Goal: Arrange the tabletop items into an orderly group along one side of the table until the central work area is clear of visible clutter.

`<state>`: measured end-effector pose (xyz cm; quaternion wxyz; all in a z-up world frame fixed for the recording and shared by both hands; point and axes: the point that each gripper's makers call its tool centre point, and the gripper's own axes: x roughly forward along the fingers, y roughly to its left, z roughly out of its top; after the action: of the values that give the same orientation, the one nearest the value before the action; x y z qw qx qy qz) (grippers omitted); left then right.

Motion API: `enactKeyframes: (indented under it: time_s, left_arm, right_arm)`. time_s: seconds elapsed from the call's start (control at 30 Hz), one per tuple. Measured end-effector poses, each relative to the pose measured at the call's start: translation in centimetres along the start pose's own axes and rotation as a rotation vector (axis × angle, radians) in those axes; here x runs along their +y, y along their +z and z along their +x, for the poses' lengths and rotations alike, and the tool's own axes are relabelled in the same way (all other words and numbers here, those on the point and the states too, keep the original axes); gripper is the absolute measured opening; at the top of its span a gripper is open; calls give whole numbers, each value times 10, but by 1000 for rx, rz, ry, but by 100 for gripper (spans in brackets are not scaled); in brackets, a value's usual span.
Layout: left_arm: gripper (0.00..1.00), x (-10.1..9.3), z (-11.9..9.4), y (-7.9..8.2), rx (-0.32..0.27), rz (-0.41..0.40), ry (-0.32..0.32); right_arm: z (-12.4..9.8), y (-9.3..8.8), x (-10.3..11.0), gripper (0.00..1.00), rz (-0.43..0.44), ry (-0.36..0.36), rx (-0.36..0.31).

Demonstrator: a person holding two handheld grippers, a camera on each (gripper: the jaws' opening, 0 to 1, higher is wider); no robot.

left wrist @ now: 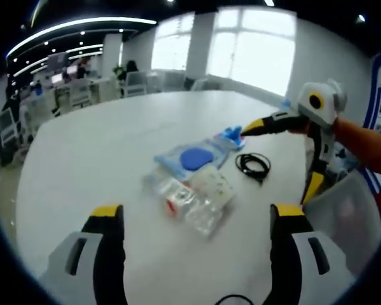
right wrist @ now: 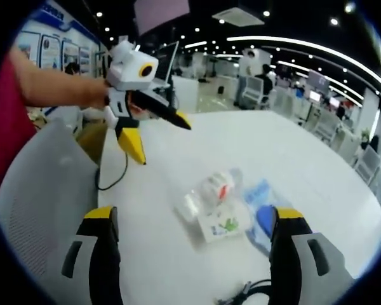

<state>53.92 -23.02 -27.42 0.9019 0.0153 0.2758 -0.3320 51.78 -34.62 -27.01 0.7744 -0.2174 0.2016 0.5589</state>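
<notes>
A cluster of clear plastic bags lies in the middle of the white table [left wrist: 101,146]. One bag holds a blue round piece [left wrist: 193,157], another a white printed card [left wrist: 211,184], and a third a small red item [left wrist: 174,197]. A coiled black cable [left wrist: 254,165] lies just right of them. My left gripper [left wrist: 197,211] is open, near the bags with nothing between its jaws. My right gripper [left wrist: 276,164] is open beyond the cable, one tip by a blue bag corner [left wrist: 232,136]. The right gripper view has the red-item bag [right wrist: 213,187], card [right wrist: 222,223], blue bag [right wrist: 263,216], right gripper [right wrist: 193,216] and left gripper [right wrist: 164,143].
A grey mesh chair [left wrist: 346,216] [right wrist: 38,197] stands at the table edge by the person's sleeve [right wrist: 6,127]. A thin black lead [right wrist: 114,178] runs over that edge. Another black cable [right wrist: 247,291] lies close below the right gripper. Desks and chairs [left wrist: 82,89] fill the office behind.
</notes>
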Motion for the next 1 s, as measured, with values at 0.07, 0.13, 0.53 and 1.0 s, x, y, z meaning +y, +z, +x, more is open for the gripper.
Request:
enactKeyframes:
  time_s: [0.07, 0.13, 0.53, 1.0]
  left_arm:
    - [91, 4, -1, -1, 0, -13, 7]
    - [91, 7, 0, -1, -3, -31, 14]
    - [87, 2, 38, 4, 63, -50, 42]
    - [73, 18, 75, -1, 159, -118, 290]
  right_arm:
    - [3, 2, 1, 98, -4, 3, 3]
    - [4, 3, 2, 98, -5, 6, 2]
    - [-4, -8, -8, 97, 9, -2, -1]
    - [-17, -33, -17, 96, 53, -2, -18]
